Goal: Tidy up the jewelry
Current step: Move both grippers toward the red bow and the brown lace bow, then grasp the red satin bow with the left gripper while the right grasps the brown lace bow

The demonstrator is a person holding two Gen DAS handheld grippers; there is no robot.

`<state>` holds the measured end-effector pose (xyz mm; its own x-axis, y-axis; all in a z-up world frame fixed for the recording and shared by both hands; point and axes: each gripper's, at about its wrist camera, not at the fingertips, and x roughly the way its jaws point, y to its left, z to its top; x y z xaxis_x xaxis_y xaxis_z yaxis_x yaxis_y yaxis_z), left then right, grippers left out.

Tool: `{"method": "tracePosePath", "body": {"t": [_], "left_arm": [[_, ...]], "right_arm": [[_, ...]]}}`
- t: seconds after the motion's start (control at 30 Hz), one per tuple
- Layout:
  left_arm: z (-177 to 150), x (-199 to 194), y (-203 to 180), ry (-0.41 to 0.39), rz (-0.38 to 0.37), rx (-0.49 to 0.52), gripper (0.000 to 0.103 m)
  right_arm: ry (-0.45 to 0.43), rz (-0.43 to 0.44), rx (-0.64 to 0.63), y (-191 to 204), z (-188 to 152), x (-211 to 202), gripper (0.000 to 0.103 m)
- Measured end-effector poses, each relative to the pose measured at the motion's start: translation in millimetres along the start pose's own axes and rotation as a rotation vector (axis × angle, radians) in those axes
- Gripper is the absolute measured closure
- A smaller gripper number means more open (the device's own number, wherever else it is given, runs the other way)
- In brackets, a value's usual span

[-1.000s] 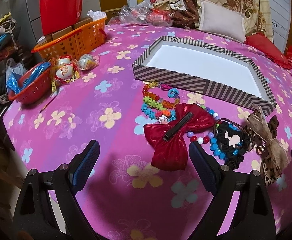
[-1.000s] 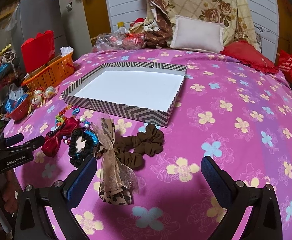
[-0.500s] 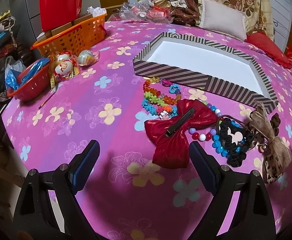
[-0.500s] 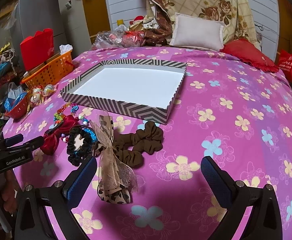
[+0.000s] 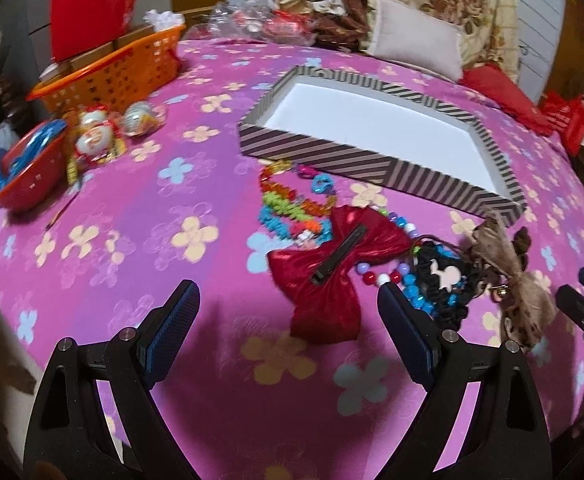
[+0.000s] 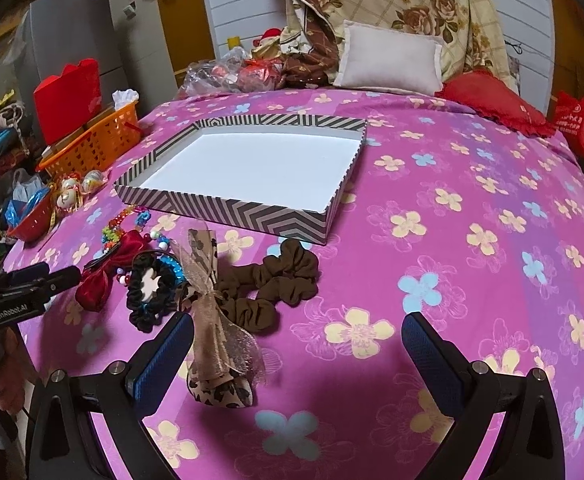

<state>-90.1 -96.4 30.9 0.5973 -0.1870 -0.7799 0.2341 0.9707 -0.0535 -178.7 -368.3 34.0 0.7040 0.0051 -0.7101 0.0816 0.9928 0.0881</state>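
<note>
A striped shallow box with a white bottom lies empty on the pink flowered cover. In front of it lie colourful bead bracelets, a red bow clip, a black scrunchie with beads, a leopard ribbon bow and a brown scrunchie. My left gripper is open, just short of the red bow. My right gripper is open, its left finger beside the leopard bow.
An orange basket with a red bag, a red bowl and toy eggs sit at the left edge. Pillows and a red cushion lie at the back. The left gripper shows at the left of the right wrist view.
Both grippers have crept forward a little toward the pile; the items sit slightly nearer. Nothing has been picked up.
</note>
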Motion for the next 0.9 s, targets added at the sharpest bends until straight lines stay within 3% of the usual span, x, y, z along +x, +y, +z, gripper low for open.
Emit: {"method": "tracePosePath", "body": {"t": [0.27,0.47,0.53,0.63,0.7,0.73,0.8,0.83,0.9], "left_arm": [[8.5,12.0,-18.1,0.002,-0.031,0.139,0.013],[9.6,27.7,-22.8,0.029,-0.038,0.181,0.013],[10.3,29.3,-22.7,0.027,-0.046,0.179,0.016],[10.3,34.6,-21.9,0.048,-0.067,0.176,0.029],[9.8,40.2,-21.4,0.068,-0.072,0.173,0.044],[9.3,42.3,-20.8,0.074,-0.071,0.171,0.046],[8.7,43.5,-18.8,0.077,-0.077,0.158,0.057],[8.9,43.6,-17.2,0.079,-0.082,0.149,0.06],[9.6,44.2,-13.2,0.088,-0.101,0.124,0.072]], "right_arm": [[0.027,0.021,0.024,-3.1,0.5,9.6,0.0],[0.08,0.035,-0.008,6.9,8.7,28.4,0.0],[0.094,0.025,-0.025,10.6,11.5,36.0,0.0],[0.137,0.065,-0.007,10.7,12.7,47.0,0.0],[0.161,0.083,-0.002,11.1,11.8,51.5,0.01],[0.165,0.08,-0.008,12.3,11.3,55.0,0.023],[0.166,0.075,-0.014,14.1,9.9,56.2,0.036],[0.147,0.105,-0.011,14.4,8.9,55.0,0.051],[0.144,0.116,-0.008,15.1,7.6,54.5,0.059]]}}
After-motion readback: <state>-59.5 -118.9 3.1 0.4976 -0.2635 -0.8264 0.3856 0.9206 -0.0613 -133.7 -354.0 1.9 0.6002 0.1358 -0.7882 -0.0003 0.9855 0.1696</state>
